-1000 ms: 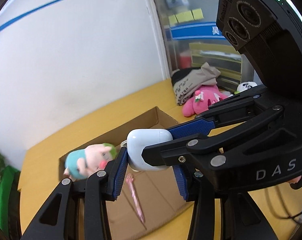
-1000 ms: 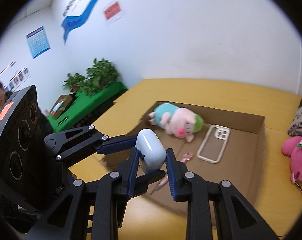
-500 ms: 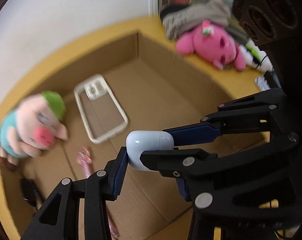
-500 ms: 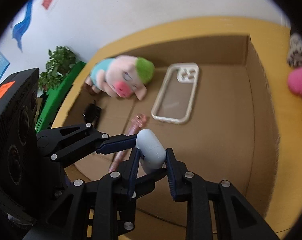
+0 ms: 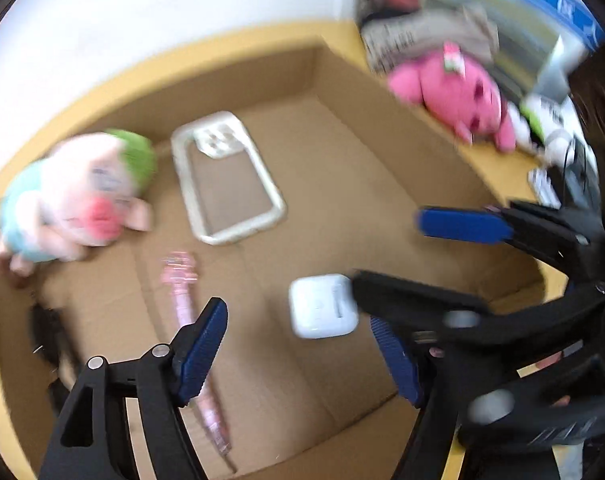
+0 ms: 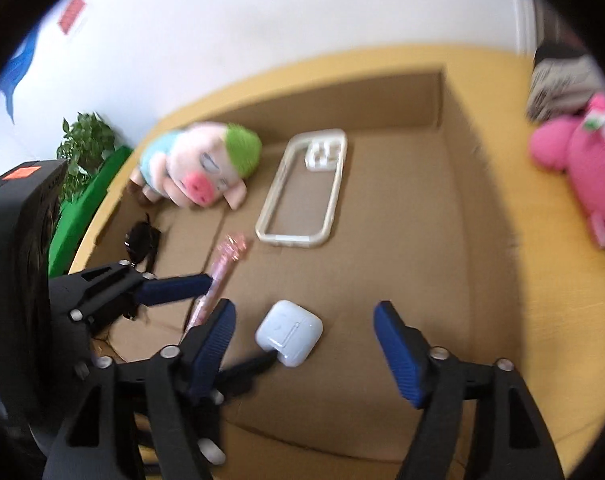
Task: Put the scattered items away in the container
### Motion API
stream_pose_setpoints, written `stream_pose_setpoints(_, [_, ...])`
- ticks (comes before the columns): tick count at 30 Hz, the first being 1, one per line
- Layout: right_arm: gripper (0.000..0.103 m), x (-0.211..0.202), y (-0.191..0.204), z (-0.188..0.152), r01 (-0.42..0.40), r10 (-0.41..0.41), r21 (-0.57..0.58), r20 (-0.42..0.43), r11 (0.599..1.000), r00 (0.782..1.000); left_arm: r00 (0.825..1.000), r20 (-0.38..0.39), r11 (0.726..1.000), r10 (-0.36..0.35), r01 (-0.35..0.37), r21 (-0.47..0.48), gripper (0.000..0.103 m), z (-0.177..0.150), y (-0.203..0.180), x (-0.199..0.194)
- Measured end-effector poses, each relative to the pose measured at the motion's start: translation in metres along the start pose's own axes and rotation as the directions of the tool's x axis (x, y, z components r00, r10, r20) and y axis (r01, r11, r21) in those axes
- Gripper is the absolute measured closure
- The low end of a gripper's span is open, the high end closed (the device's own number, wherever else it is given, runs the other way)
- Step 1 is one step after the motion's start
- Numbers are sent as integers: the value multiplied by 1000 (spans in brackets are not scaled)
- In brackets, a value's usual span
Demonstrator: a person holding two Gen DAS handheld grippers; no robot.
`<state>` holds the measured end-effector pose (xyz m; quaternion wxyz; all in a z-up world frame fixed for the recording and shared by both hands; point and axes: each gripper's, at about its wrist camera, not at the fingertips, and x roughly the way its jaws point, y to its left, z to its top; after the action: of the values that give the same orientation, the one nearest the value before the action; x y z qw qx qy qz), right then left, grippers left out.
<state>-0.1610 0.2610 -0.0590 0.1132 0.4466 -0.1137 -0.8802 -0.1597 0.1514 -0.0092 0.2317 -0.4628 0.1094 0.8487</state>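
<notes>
A white earbud case [image 5: 322, 306] lies loose on the floor of the open cardboard box [image 5: 362, 152]; it also shows in the right wrist view [image 6: 289, 332]. My left gripper [image 5: 298, 350] is open above the box, the case between its fingers but untouched. My right gripper [image 6: 306, 344] is open too, the case between its blue pads and apart from them. The box [image 6: 414, 216] holds a pig plush with a green cap [image 6: 200, 168], a clear phone case [image 6: 306, 192], a pink pen [image 6: 220, 276] and a small black item [image 6: 142, 240].
A pink plush [image 6: 582, 164] and a folded grey cloth [image 6: 562, 80] lie on the yellow table [image 6: 550, 280] right of the box. Cables and small devices [image 5: 558, 160] sit beyond the pink plush [image 5: 454, 96]. A green plant [image 6: 84, 140] stands at far left.
Both grippers held the earbud case together over the box. Both have opened wide, and the case has dropped onto the box floor.
</notes>
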Motion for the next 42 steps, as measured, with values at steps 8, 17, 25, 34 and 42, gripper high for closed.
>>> stream_pose_setpoints(8, [23,-57,34,-67,202,-180,-50,282,978,942,926,286,965,247,-207,-164,0,-94,50,-83])
stream_pose_setpoints(17, [23,-21,67,-102,319,-259,-107,376,941,890,859,289,874,424,-303,-380,0,-151,103,-56])
stream_pose_setpoints(25, [14,-16,59,-108,295,-230,-87,432,952,872,795,393,866,462,-309,-394,0,-164,98,-53])
stream_pose_setpoints(34, [13,-16,61,-109,296,-231,-89,431,951,872,827,393,881,402,-232,-411,0,-165,108,-51])
stream_pose_setpoints(42, [12,-17,62,-110,299,-235,-87,427,950,873,821,387,876,420,-255,-409,0,-165,103,-50])
